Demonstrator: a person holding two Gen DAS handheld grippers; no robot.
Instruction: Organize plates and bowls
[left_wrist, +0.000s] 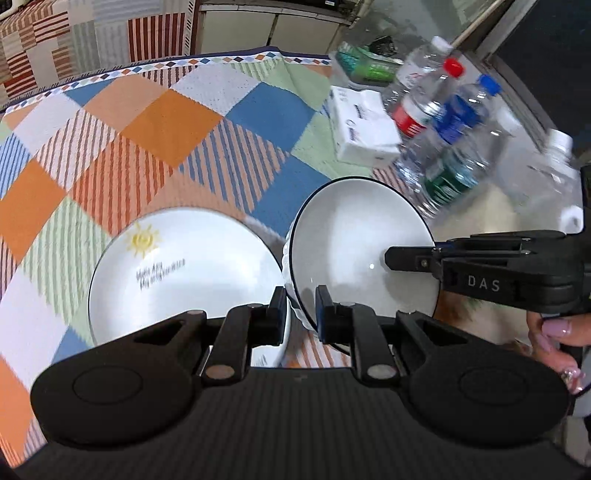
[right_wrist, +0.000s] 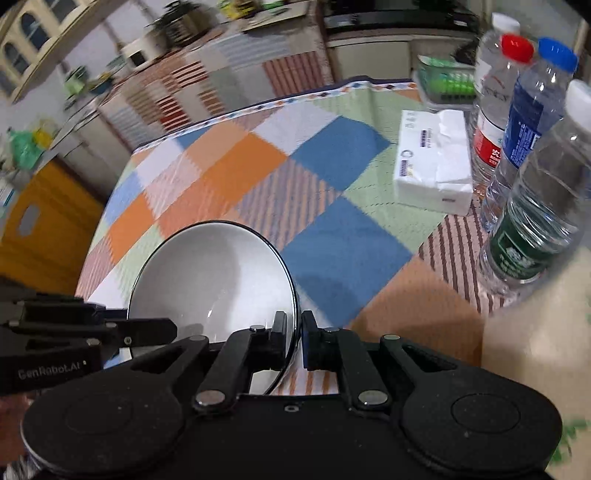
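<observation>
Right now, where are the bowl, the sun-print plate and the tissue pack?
bowl (left_wrist: 354, 240): left wrist view, on its white inner wall.
sun-print plate (left_wrist: 207, 273): left wrist view, on its bare white centre.
tissue pack (right_wrist: 432, 162): right wrist view, on its top face.

The left black two-finger gripper (left_wrist: 301, 306) points steeply downward with its jaws drawn close together, pinching the near rim of a white black-edged ceramic bowl (left_wrist: 354, 236) between its pads. The right black two-finger gripper (right_wrist: 294, 334) also angles steeply down, its jaws clamped on the opposite rim of the same bowl, and reaches in from the side in the left wrist view. A hand (left_wrist: 557, 339) with painted nails grips the right gripper's handle.
</observation>
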